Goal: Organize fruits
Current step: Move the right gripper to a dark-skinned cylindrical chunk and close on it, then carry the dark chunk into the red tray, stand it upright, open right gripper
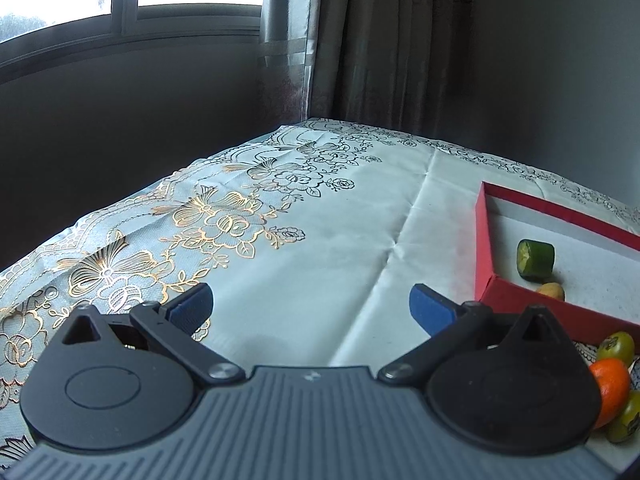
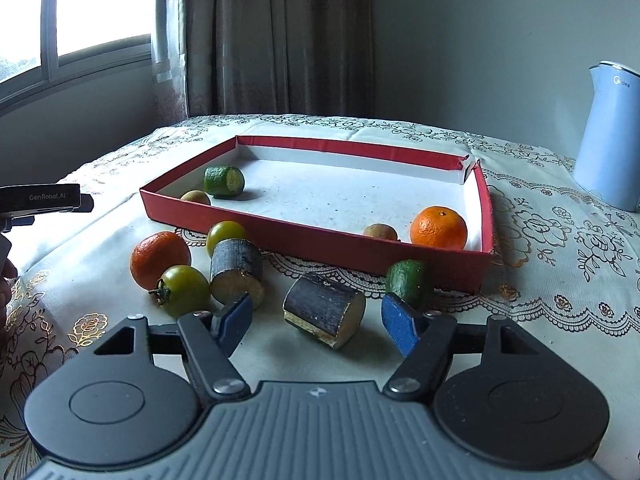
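left gripper (image 1: 310,306) spread wide over bare counter (image 1: 320,240). right gripper (image 2: 316,318) apart too, flanking a dark cut chunk (image 2: 325,309); orange (image 2: 160,258) and green tomatoes (image 2: 185,289) lying left, red tray (image 2: 320,240) beyond holding another orange (image 2: 439,222).

In shallow red cardboard tray (image 2: 320,240): green cucumber chunk (image 2: 224,181) back-left, round orange mandarin (image 2: 439,222) front-right | before tray — dark-barked sugarcane piece (image 2: 325,309) centre, second orange mandarin (image 2: 160,258) left | pale blue electric kettle (image 2: 614,136) — right of tray
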Demonstrator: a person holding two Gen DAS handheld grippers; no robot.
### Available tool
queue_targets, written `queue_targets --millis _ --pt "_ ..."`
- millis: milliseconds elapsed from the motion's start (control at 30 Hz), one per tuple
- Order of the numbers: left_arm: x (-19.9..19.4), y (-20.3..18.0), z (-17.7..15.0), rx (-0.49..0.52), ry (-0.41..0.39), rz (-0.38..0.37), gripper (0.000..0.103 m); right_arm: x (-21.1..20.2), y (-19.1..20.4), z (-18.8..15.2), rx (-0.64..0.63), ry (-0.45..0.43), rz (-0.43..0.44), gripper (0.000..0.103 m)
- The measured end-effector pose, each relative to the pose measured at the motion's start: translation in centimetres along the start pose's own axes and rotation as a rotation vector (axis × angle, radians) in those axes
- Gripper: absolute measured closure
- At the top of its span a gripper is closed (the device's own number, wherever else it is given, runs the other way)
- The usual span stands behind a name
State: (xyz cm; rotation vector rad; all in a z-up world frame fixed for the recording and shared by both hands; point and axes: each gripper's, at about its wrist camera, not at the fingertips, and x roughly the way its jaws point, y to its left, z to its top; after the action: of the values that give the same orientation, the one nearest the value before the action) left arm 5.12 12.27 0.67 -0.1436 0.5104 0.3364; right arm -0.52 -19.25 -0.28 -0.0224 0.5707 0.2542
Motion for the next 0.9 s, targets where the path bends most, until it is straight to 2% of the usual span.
queue_targets --millis 100,467,633,900 --pt "0.0 0.0 0.0 0.000 0.000 0.000 0.000 0.5 0.0 0.1 0.005 0.016 0.002 0.043" --pt "0.1 0.0 0.0 0.006 0.002 0.005 0.000 1.2 -0.3 0.4 0.023 0.043 -0.010 0.048" --pt "0.1 -0.1 0.0 0.007 0.002 0.005 0.000 1.2 -0.4 0.4 0.039 0.040 -0.022 0.059" --pt "0.1 0.0 0.0 0.006 0.005 0.004 0.000 1.1 -0.7 0.3 0.055 0.029 -0.019 0.059"
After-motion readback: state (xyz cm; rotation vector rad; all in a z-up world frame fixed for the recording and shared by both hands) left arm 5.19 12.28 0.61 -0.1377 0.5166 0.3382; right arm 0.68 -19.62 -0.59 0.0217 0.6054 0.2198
